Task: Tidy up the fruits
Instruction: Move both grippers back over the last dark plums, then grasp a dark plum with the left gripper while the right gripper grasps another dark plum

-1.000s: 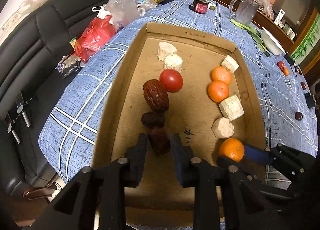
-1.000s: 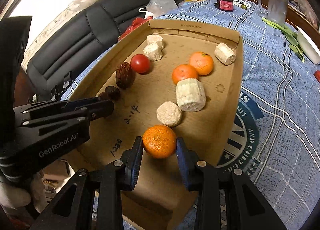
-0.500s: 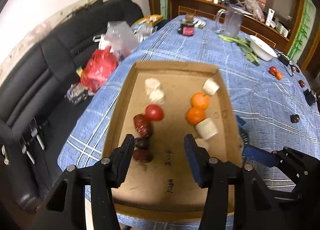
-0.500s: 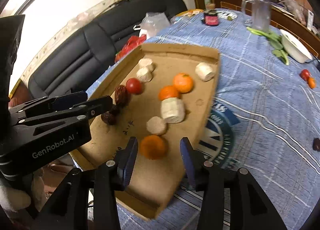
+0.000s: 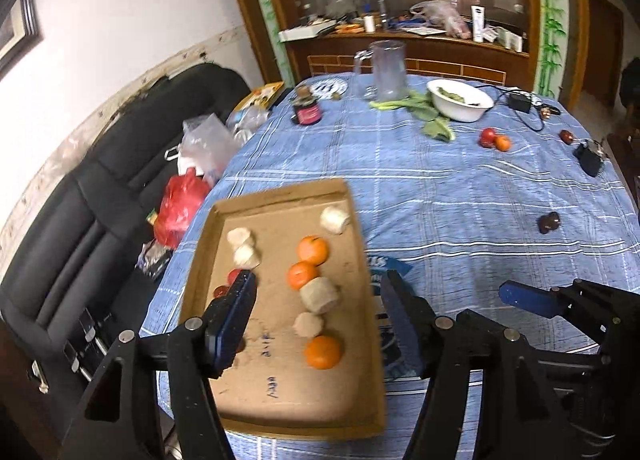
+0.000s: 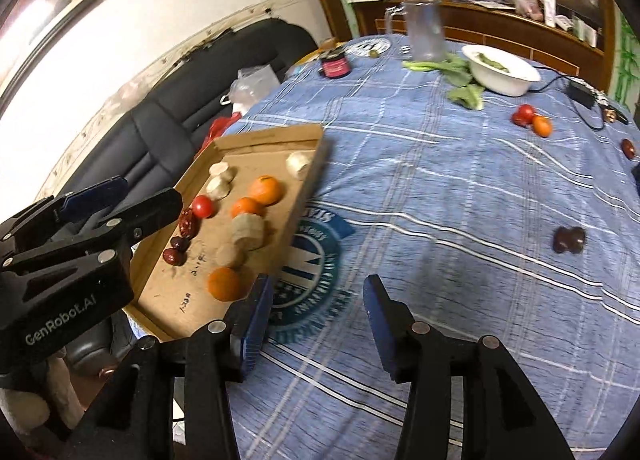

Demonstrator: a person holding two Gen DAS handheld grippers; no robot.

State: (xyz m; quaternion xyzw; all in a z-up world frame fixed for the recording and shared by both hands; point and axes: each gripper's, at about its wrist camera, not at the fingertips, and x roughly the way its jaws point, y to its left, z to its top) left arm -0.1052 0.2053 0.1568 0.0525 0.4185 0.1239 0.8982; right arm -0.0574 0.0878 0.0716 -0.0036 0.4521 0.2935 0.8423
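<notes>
With the cardboard tray (image 6: 264, 137) already stocked at left of frame, the loose dark date (image 6: 569, 239) lies at right, nearer the right gripper (image 6: 318, 324), jaws spread and empty; the left gripper (image 5: 320, 320) is opening, empty.

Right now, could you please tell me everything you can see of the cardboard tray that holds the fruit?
The cardboard tray is a shallow, open, brown rectangle with low upright walls, lying flat on the blue checked tablecloth at the table's edge beside the black sofa. Dark handwritten marks show on its floor. Inside, one row holds three oranges and pale chunky pieces; the other holds two pale pieces, a red tomato and dark red dates. Its right wall sits against a round printed emblem on the cloth. Neither gripper touches it.
</notes>
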